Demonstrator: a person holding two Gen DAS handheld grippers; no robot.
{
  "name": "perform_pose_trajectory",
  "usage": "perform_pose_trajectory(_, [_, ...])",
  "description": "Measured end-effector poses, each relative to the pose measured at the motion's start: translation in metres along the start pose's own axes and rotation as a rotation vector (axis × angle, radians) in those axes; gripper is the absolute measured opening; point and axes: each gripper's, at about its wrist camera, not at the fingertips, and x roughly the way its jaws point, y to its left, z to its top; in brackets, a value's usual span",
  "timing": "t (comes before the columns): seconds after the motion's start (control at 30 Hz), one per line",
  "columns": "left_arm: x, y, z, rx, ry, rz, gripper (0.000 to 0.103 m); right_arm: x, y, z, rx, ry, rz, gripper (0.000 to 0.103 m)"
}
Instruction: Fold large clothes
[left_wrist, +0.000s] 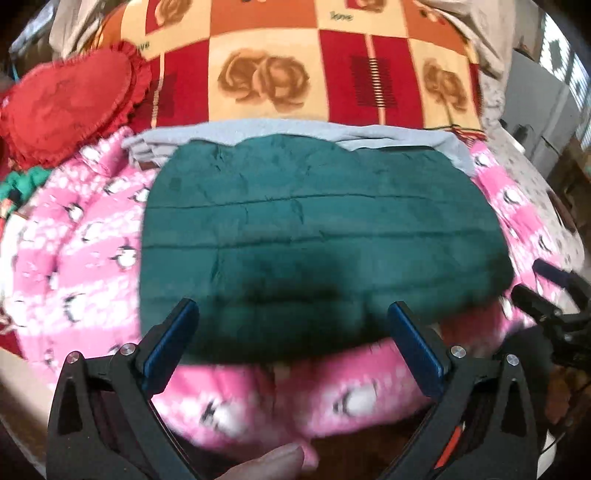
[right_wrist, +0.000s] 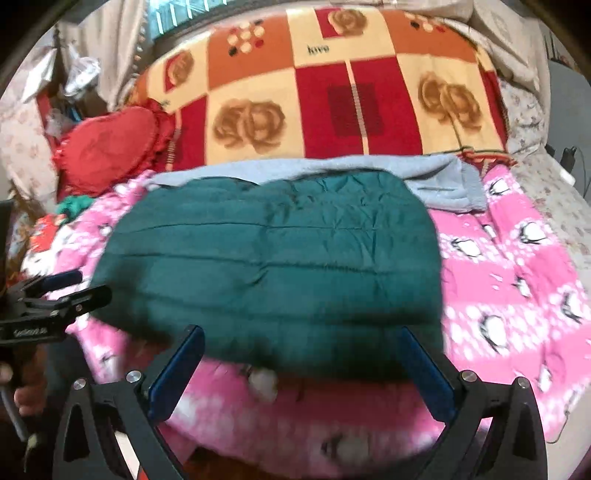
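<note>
Green quilted garment (left_wrist: 325, 236) lies folded into a thick, roughly rectangular bundle on the bed, its near edge just ahead of both grippers. Nearest the cameras, the left gripper (left_wrist: 293, 332) has its jaws spread wide with nothing between the blue pads, and the right gripper (right_wrist: 301, 363) stands the same way, empty and held just off the bundle's near edge. Each gripper also shows at the side of the other's view, on either flank of the bundle. A fingertip (left_wrist: 273, 459) of the person shows at the bottom of the left wrist view.

Judging by its tidy edges and stacked layers, this piece looks finished and let go; what is left is probably only to set it aside or take up another item.

Under the bundle spreads a pink penguin-print blanket (right_wrist: 517, 266). Behind the bundle, touching its far edge, lies a light grey-blue garment (right_wrist: 443, 181), which also appears folded. Farther back is a red, orange and cream rose-patterned blanket (right_wrist: 332, 103), with a red frilled heart cushion (left_wrist: 70, 103) at the left. Pale fabric and clutter edge the room beyond; details there are blurred.
</note>
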Motion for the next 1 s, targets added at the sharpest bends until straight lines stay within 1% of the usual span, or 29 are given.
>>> perform_pose_trajectory(0.07, [-0.023,-0.003,-0.011,0.025,-0.003,0.011,0.102,-0.027,0.005,-0.013,-0.023,-0.005,-0.014,0.103])
perform_pose_trajectory(0.17, [-0.049,-0.003,-0.031,0.003,0.004,-0.011,0.102,-0.052,0.005,-0.030,0.005,-0.007,-0.013,0.103])
perform_pose_trajectory(0.23, [-0.059,-0.004,-0.043,-0.021,0.005,-0.015,0.102,-0.067,0.006,-0.042,0.024,-0.012,0.003,0.103])
perform_pose_trajectory(0.3, [-0.067,-0.009,-0.057,-0.034,0.011,-0.022,0.102,-0.078,0.011,-0.051,0.014,-0.014,-0.003,0.103])
perform_pose_trajectory(0.4, [-0.077,-0.017,-0.065,-0.054,0.003,-0.039,0.102,-0.088,0.020,-0.054,-0.011,-0.029,-0.003,0.103])
perform_pose_trajectory(0.57, [-0.088,-0.021,-0.062,-0.062,-0.047,0.000,0.102,-0.097,0.030,-0.049,-0.036,-0.062,-0.001,0.103])
perform_pose_trajectory(0.7, [-0.091,-0.021,-0.063,-0.059,-0.056,0.008,0.102,-0.098,0.035,-0.049,-0.060,-0.070,0.001,0.103])
perform_pose_trajectory(1.0, [-0.094,-0.021,-0.062,-0.057,-0.063,0.001,0.102,-0.099,0.032,-0.049,-0.048,-0.072,0.006,0.103])
